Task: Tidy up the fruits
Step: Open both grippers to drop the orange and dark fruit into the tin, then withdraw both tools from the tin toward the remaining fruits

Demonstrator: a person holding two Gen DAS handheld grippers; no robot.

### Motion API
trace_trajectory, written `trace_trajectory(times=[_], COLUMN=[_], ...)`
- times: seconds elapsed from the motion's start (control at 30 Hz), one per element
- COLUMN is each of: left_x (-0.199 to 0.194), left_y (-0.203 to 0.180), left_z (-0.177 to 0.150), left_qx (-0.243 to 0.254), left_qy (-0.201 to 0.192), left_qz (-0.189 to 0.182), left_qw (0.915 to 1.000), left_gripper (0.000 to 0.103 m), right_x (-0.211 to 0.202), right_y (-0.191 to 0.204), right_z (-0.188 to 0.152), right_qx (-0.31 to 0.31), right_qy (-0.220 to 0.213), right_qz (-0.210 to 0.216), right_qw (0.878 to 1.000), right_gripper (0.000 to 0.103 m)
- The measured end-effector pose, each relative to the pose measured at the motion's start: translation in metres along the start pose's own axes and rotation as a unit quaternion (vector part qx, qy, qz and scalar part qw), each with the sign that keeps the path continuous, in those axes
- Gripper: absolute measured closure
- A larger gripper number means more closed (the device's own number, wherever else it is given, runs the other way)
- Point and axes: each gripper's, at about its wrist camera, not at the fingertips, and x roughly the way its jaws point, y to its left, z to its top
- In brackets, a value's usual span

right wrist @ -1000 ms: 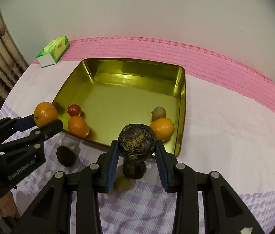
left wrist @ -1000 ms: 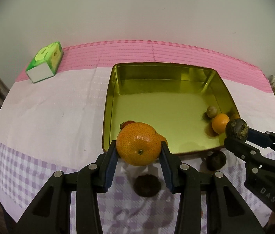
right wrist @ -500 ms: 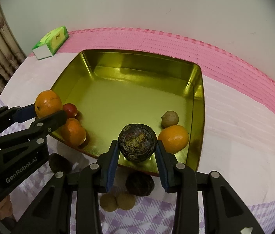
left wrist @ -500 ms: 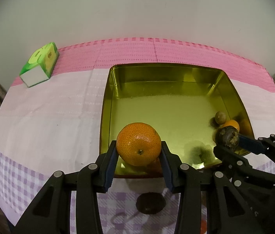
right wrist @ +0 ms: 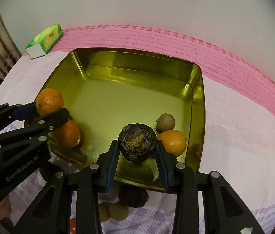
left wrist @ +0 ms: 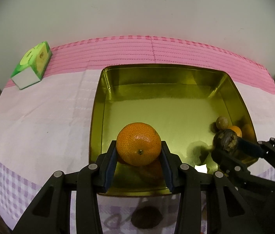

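Note:
A gold square tin tray (left wrist: 157, 76) (right wrist: 137, 58) lies on the tablecloth. My left gripper (left wrist: 138, 156) is shut on a tangerine (left wrist: 138, 143) (right wrist: 48, 101) and holds it over the tray's near left side. My right gripper (right wrist: 136, 152) is shut on a dark purple passion fruit (right wrist: 137, 144) (left wrist: 225, 142) over the tray's near right side. In the tray lie an orange (right wrist: 68, 133) at the left, and an orange (right wrist: 171, 142) and a small brown fruit (right wrist: 165, 122) at the right.
A green tissue pack (left wrist: 33, 64) (right wrist: 44, 38) lies at the back left. On the cloth before the tray lie a dark fruit (left wrist: 146, 216), another dark fruit (right wrist: 132, 197) and two small tan fruits (right wrist: 114, 211). A wall stands behind.
Both grippers have moved forward with their fruits, from the cloth in front of the tray to over the tray's near part.

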Motion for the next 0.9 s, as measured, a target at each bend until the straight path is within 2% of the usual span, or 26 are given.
trace_trajectory(times=[0.47,0.53,0.63,0.9], left_x=[-0.002,-0.003,-0.005,-0.013], left_y=[0.004,0.004,0.003,-0.001], left_z=[-0.002,-0.002,-0.003,-0.006], left_qx=[-0.007,-0.006,-0.001,0.004], left_qy=[0.000,-0.001,-0.003,-0.007], left_qz=[-0.008,-0.002,-0.004,0.001], left_qw=[0.9999,1.0000,1.0000,1.0000], left_gripper=[0.058,0.048,0.042,0.038], right_x=[0.002,0.001,-0.003,-0.010], right_y=[0.004,0.004,0.003,-0.001], right_z=[-0.002,-0.003,-0.005,-0.008], right_qx=[-0.003,0.000,0.003,0.009], right_qy=[0.004,0.004,0.002,-0.003], right_qz=[0.007,0.010,0.008,0.009], right_qw=[1.000,1.000,1.000,1.000], right_gripper=[0.067,0.065,0.058,0.054])
